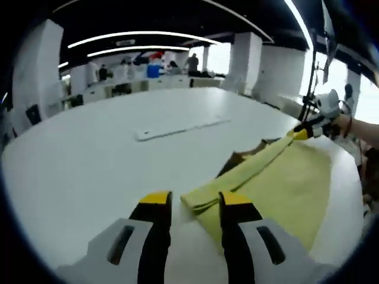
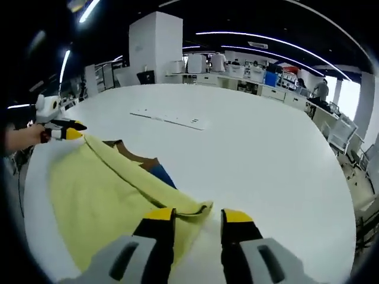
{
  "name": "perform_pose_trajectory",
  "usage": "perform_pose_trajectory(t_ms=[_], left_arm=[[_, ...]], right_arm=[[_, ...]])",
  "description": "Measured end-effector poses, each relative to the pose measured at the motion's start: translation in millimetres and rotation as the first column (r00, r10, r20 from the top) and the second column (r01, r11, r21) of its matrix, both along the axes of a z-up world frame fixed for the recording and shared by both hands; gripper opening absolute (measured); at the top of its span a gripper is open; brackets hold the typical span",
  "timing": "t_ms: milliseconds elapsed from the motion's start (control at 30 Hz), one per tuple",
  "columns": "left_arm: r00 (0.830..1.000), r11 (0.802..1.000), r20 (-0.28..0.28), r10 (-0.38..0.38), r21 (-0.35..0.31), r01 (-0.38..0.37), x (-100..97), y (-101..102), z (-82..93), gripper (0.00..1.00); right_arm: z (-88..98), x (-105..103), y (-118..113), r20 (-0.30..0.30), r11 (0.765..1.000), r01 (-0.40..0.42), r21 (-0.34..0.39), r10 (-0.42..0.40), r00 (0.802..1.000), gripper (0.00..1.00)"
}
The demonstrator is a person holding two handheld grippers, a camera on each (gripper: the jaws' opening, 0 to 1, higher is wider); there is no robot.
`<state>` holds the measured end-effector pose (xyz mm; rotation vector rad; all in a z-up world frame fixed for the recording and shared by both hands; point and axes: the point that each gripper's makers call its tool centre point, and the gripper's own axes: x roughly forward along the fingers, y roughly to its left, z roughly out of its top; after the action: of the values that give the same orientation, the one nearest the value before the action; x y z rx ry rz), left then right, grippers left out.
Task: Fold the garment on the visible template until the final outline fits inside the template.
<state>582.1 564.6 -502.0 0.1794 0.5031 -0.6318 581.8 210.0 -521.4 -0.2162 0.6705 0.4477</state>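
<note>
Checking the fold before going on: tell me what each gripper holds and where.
Both hold the yellow garment by the ends of its folded edge: left gripper at one end, right gripper at the other.

Large white table [image 1: 118, 160] spans foreground, surface glossy. Flat white strip [image 1: 180, 127] lies on table, toward far side. Beyond table: open-plan office, rows of white desks [image 2: 237, 80] with clutter, blue bin [image 1: 154, 71] among them. Thick white pillars [image 2: 155, 44] rise to dark ceiling. Long curved light strips [image 1: 136, 38] run across ceiling. Bright windows [image 1: 219, 56] at far wall. People [image 1: 192, 62] stand distant, small, blurred. White chairs [image 2: 340, 133] beside table edge.
</note>
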Motion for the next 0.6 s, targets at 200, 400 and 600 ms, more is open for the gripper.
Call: perform_pose_trajectory(t_ms=[200,400,600], left_arm=[[0.999,0.996,0.016,-0.044,0.08,0.042,0.8,-0.3,-12.7,0.32],[0.999,0.988,0.02,-0.046,0.146,0.042,11.1,1.5,-28.1,0.32],[0.999,0.993,0.037,-0.019,0.118,0.015,19.7,-7.7,-26.4,0.28]], right_arm=[[-3.0,-9.1,1.7,0.001,0.998,-0.025,-0.063,0.026,1.0,0.27],[-6.8,10.3,-7.7,0.033,0.997,-0.004,-0.083,0.007,0.999,0.26],[-6.1,19.2,-5.8,0.052,0.998,0.036,-0.041,-0.034,0.998,0.25]])
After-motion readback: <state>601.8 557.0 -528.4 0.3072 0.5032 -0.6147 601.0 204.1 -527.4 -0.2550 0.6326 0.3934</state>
